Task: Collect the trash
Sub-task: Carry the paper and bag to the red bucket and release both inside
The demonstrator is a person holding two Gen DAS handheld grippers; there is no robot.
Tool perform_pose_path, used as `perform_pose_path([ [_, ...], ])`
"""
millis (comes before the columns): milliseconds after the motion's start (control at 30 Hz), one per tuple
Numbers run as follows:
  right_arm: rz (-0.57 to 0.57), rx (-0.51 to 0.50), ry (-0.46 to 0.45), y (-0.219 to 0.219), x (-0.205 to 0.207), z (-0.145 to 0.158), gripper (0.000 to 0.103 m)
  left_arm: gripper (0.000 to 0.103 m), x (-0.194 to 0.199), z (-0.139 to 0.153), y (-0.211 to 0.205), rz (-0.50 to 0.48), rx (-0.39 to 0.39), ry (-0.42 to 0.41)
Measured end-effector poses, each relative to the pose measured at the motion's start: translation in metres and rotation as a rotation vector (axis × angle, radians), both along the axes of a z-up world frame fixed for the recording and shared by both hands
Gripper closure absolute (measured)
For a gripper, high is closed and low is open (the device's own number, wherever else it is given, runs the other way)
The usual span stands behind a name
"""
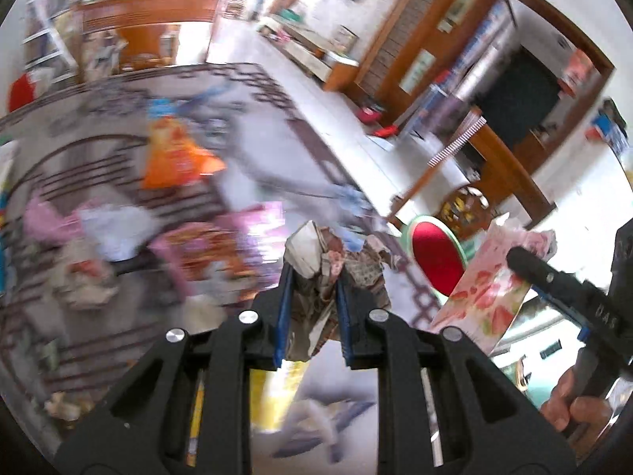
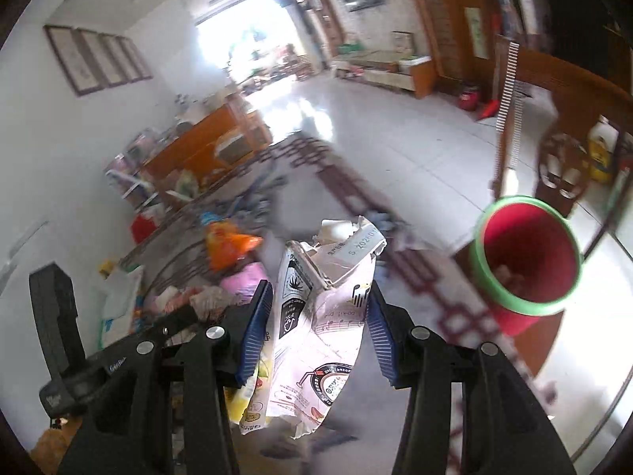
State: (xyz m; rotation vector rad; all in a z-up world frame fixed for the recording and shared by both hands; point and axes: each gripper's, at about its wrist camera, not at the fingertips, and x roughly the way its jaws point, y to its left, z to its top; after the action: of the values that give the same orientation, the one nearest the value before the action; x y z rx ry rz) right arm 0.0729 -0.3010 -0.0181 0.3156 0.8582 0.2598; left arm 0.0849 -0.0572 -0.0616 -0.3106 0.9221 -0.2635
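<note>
My left gripper is shut on a crumpled brown and white paper wrapper, held above the rug. My right gripper is shut on a torn white drink carton with printed labels, held in the air. In the left wrist view the right gripper shows at the right with the pink-printed carton. A red bin with a green rim stands on the floor to the right of the carton, with some scraps inside; it also shows in the left wrist view.
Several pieces of trash lie on the patterned rug: an orange snack bag, pink wrappers and white paper. A wooden cabinet stands by the wall. A wooden chair is at the right.
</note>
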Motion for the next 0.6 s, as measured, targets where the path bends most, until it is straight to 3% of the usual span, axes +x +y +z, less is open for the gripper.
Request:
perform_pose_path([
  [233,-0.103,0.032,0.042,-0.076,-0.001,-0.012,0.057,0.083,0.018,-0.005,-0.084,-0.127,0.005,0.018],
  [600,-0.123,0.06,0.052,-0.144,0.02,-0.02,0.057,0.083,0.045,-0.015,-0.153,-0.156,0.011,0.034],
])
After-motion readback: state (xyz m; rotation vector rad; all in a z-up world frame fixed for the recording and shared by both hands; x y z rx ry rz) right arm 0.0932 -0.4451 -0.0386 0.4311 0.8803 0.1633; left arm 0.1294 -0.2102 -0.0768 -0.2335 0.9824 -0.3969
